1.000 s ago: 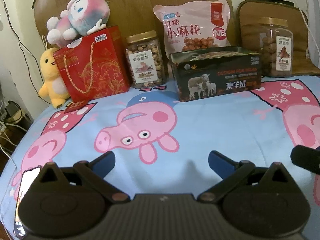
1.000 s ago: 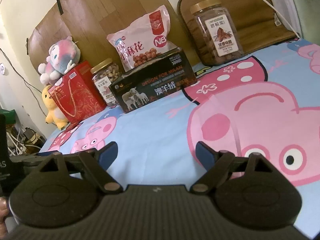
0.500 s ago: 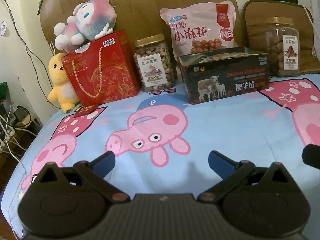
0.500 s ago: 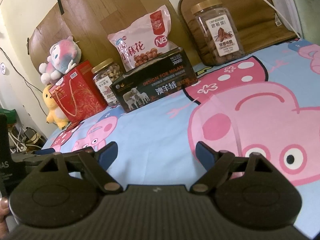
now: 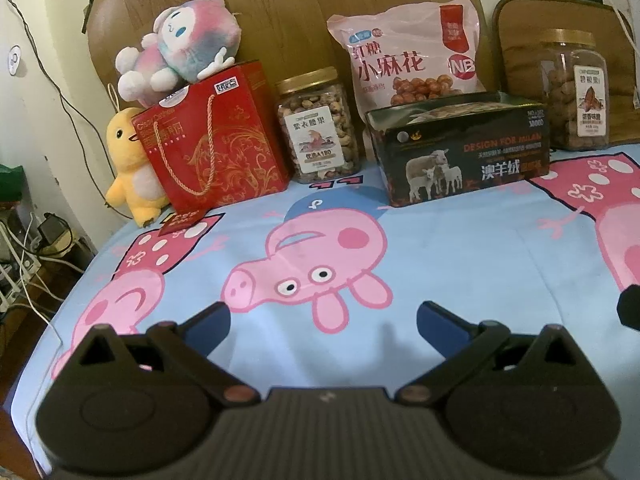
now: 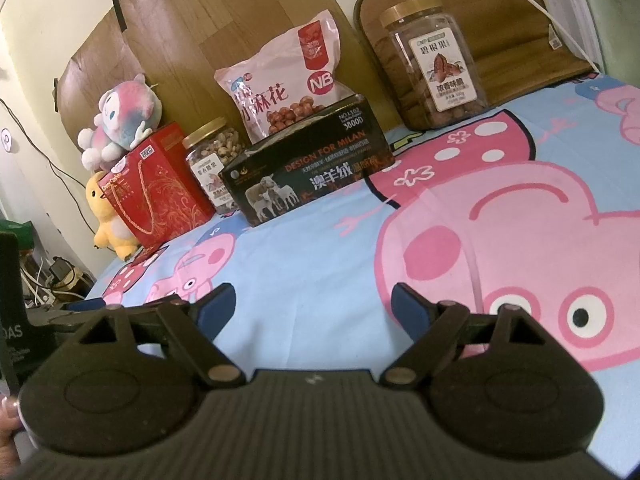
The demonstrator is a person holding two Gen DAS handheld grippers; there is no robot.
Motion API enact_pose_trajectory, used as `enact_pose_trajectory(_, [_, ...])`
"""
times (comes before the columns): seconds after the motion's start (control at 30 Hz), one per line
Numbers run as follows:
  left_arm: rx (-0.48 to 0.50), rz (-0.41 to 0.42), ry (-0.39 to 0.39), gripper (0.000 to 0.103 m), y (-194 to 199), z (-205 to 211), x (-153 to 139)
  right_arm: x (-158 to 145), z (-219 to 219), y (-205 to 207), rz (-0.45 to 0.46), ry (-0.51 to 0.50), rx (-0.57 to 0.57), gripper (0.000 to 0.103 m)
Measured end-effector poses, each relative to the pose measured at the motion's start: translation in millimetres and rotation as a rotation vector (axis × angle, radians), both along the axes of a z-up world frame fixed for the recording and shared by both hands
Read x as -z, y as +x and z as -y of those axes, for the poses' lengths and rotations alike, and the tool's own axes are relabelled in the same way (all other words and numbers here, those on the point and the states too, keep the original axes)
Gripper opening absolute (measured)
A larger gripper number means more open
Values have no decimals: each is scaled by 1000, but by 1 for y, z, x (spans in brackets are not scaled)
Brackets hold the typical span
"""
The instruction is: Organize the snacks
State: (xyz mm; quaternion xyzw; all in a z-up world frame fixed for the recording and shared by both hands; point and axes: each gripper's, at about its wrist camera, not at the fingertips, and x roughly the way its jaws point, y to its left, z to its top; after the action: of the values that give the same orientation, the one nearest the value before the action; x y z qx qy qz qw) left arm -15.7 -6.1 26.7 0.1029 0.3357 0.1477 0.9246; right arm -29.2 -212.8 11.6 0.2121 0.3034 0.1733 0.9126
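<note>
Snacks line the back of the bed. A red gift bag [image 5: 216, 140] stands at the left, then a cashew jar [image 5: 318, 128], a pink snack bag [image 5: 412, 60] behind a dark open box [image 5: 460, 152], and a pecan jar [image 5: 576, 92] at the right. The same row shows in the right wrist view: red gift bag [image 6: 160, 188], cashew jar [image 6: 214, 164], pink bag [image 6: 284, 84], dark box [image 6: 312, 164], pecan jar [image 6: 436, 64]. My left gripper [image 5: 323, 318] is open and empty over the sheet. My right gripper [image 6: 313, 300] is open and empty, well short of the box.
A pink-blue plush [image 5: 180, 48] sits on the red bag and a yellow duck plush [image 5: 128, 168] leans beside it. The bed's left edge drops to cables and power strips [image 5: 24, 256]. A brown cushion [image 6: 512, 28] stands behind the pecan jar. A wooden board [image 5: 280, 12] backs the row.
The left gripper's view has shifted so the snack row sits further right and lower, showing more of the bed's left edge. The right gripper has barely moved. Both stay open.
</note>
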Motion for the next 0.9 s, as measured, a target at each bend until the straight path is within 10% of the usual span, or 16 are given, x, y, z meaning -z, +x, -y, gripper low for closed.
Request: enact_pose_trajectory(0.9, [32,-45,-24,103,2,7,0,1,3,0,1,7,2,87])
